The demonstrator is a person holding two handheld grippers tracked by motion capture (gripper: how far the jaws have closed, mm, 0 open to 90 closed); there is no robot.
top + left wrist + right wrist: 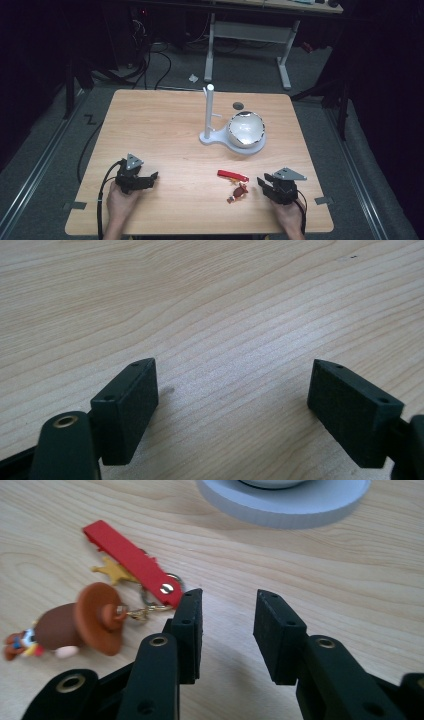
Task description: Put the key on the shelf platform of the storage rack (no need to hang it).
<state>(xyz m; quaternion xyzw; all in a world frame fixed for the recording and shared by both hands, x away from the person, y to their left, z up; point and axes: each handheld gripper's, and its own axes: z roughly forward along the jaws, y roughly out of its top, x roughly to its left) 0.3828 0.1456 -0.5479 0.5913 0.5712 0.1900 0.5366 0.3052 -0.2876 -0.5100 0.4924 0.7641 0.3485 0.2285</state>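
While both grippers rest empty, the left gripper (150, 178) gapes wide and the right gripper (261, 182) partly. The keychain (235, 184) lies lengthwise, red strap (131, 560) far, brown hatted figure (75, 622) near.

The left gripper (146, 179) rests low at the near left, jaws wide apart. The right gripper (263, 183) sits at the near right, jaws parted, nothing between them.

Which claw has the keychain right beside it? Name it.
The right claw: the red-strapped keychain lies just beside its jaws. The left claw has bare table between its jaws.
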